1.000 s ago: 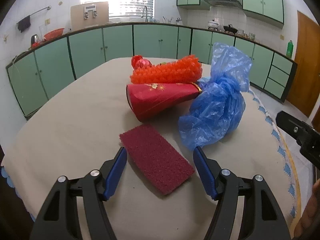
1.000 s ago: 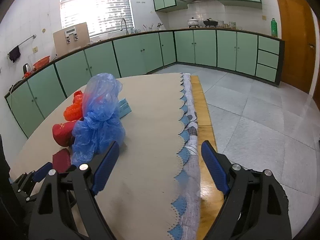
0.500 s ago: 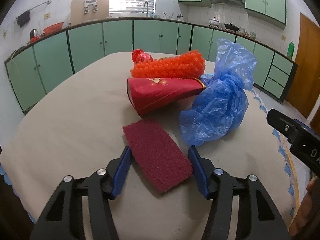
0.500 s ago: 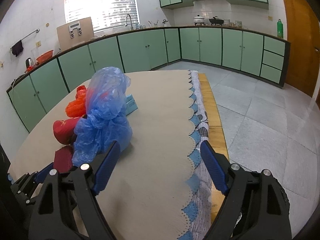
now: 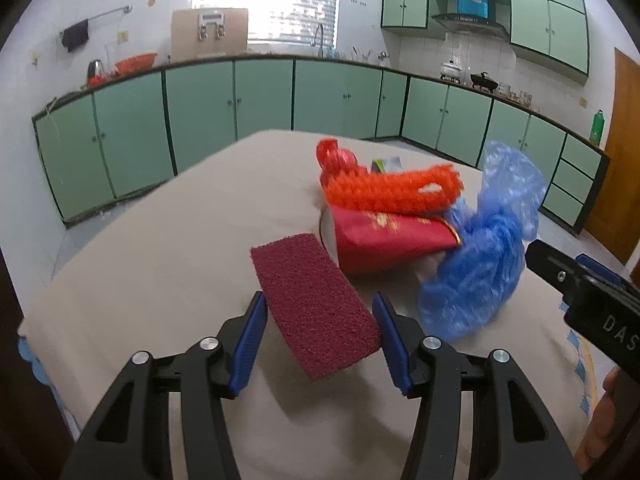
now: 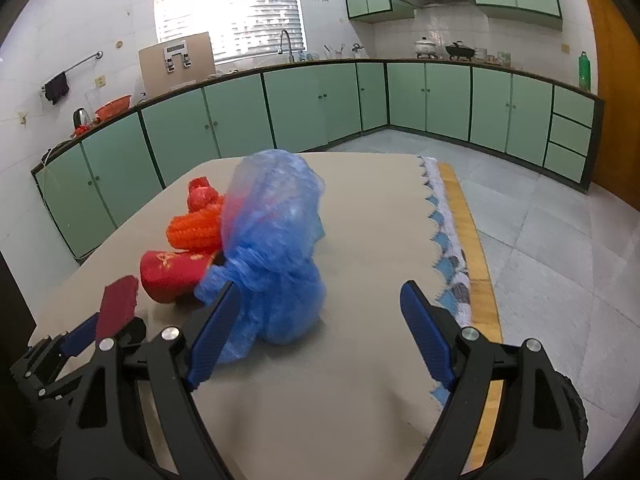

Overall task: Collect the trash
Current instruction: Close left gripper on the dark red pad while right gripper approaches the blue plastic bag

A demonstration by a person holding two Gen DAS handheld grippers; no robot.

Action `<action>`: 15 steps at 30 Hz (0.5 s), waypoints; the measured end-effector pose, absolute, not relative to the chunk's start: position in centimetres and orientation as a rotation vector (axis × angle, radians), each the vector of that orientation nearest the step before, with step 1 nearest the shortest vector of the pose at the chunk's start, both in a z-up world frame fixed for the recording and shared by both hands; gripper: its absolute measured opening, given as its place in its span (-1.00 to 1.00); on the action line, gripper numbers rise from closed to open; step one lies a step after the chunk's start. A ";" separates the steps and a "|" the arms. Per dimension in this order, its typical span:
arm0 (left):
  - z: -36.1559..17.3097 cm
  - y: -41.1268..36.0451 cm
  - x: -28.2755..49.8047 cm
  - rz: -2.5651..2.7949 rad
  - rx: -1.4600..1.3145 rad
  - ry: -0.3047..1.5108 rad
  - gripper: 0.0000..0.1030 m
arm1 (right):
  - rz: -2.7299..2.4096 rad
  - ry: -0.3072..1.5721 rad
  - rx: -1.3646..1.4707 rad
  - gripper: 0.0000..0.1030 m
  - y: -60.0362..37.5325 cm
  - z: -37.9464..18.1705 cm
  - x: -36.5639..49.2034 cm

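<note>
My left gripper [image 5: 318,320] is shut on a dark red scouring pad [image 5: 314,304] and holds it tilted above the beige table [image 5: 160,264]; the pad also shows in the right wrist view [image 6: 118,306]. Behind it lie a red paper cone [image 5: 384,240], an orange foam net [image 5: 392,192] and a crumpled blue plastic bag [image 5: 480,276]. My right gripper [image 6: 320,320] is open and empty, just in front and to the right of the blue bag [image 6: 276,248].
The table's right edge has a scalloped blue and white trim [image 6: 448,264] over a wooden rim. Green kitchen cabinets [image 5: 200,120] line the walls. A grey tiled floor [image 6: 560,248] lies to the right.
My left gripper closed on the scouring pad and lifted it off the table. My right gripper moved left, closer to the blue bag.
</note>
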State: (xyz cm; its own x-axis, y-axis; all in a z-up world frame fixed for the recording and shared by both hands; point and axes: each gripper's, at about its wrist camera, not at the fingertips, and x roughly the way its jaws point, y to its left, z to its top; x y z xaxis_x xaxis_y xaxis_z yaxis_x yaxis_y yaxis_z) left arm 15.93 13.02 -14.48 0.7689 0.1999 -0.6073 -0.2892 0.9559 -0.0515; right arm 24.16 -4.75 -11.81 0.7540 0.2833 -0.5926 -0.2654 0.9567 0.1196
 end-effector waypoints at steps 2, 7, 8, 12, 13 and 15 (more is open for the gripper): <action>-14.2 13.2 16.1 0.270 -0.141 0.633 0.04 | 0.301 0.650 0.027 0.55 -4.3 -11.7 24.5; -13.9 13.8 16.7 0.279 -0.136 0.623 0.04 | 0.305 0.651 0.021 0.55 -3.5 -11.9 25.4; -13.9 14.0 16.8 0.281 -0.135 0.622 0.04 | 0.308 0.655 0.019 0.55 -3.2 -12.0 25.5; -13.9 14.9 16.9 0.298 -0.141 0.617 0.04 | 0.327 0.670 0.007 0.41 -2.4 -12.0 26.5; -13.9 14.9 16.8 0.301 -0.141 0.616 0.04 | 0.340 0.677 0.008 0.35 -2.2 -12.1 26.6; -13.8 15.1 16.8 0.308 -0.138 0.614 0.04 | 0.370 0.701 0.012 0.06 -1.8 -12.3 26.9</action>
